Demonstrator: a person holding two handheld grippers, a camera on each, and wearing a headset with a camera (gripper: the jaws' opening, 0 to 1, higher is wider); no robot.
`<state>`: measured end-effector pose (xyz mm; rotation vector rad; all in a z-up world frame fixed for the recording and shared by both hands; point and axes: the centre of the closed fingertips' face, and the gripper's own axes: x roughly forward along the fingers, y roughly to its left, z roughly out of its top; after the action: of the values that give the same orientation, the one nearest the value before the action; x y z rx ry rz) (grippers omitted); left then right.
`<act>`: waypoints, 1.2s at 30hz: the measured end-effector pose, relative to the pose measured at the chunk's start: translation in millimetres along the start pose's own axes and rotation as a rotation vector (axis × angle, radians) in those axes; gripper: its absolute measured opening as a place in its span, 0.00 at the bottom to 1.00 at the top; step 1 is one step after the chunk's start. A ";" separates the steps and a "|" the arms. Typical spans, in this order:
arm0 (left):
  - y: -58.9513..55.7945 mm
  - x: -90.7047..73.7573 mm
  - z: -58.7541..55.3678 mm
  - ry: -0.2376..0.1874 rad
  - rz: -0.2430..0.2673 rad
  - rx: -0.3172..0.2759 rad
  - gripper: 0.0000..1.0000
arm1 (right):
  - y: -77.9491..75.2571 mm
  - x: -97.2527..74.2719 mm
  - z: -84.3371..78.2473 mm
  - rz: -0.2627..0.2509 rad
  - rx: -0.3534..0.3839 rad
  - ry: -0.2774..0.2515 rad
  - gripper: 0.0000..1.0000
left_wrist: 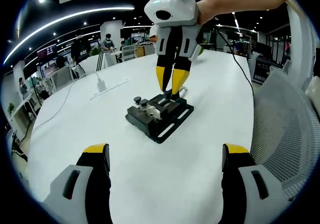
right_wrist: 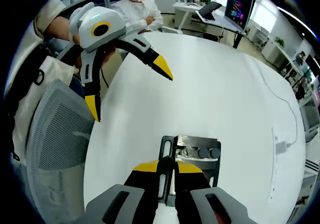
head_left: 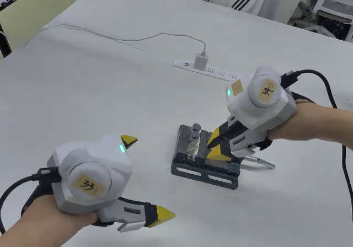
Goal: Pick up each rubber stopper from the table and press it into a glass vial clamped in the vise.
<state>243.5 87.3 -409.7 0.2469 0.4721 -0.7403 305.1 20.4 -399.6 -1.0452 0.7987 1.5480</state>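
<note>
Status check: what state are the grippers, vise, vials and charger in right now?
Left gripper: wide open, empty.
Right gripper: shut on a dark piece, likely a stopper, above the vise.
Vise: clamped on the vials.
Vials: upright, two stoppered.
Charger: plugged into the power strip.

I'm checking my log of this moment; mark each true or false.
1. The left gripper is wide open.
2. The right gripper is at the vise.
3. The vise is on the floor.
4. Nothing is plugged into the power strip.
1. True: the left gripper has its jaws spread wide.
2. True: the right gripper is at the vise.
3. False: it stands on the table.
4. False: a charger sits in the power strip.
</note>
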 end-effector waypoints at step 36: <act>5.5 -2.3 -10.9 0.012 0.014 -0.053 0.91 | -30.6 24.1 3.4 0.074 -0.240 0.212 0.07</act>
<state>242.4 96.8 -417.8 0.2047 0.4999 -0.7120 332.6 39.7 -419.5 -1.3860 0.8167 1.6434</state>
